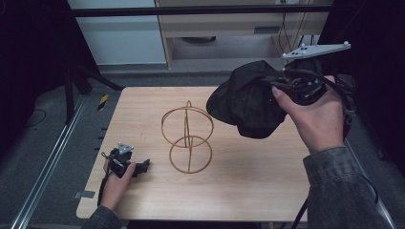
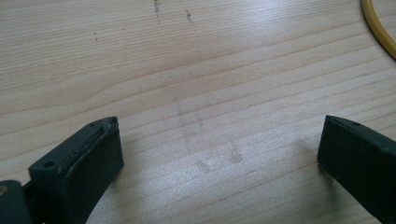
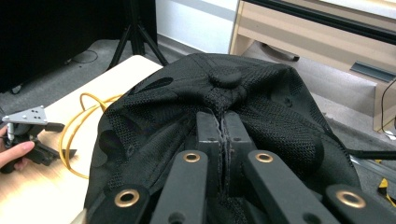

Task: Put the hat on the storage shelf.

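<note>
Raised the right gripper (image 1: 282,88) above the counter's (image 1: 248,191) far right corner, forearm angled up, jaws pinched tight on the black cap (image 1: 246,102) near its crown. Rested the left gripper (image 1: 138,167) low near the counter's near left corner, jaws wide apart, empty, beside the yellow wire stand (image 1: 187,138).

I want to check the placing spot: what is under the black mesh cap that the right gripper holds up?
Under the black mesh cap is bare wooden table; the yellow wire stand is beside it. The cap's inside is hidden.

Dim high view with near-black side edges; soft sheen on the desk (image 2: 196,60) up close; near jaws slightly blurred
</note>
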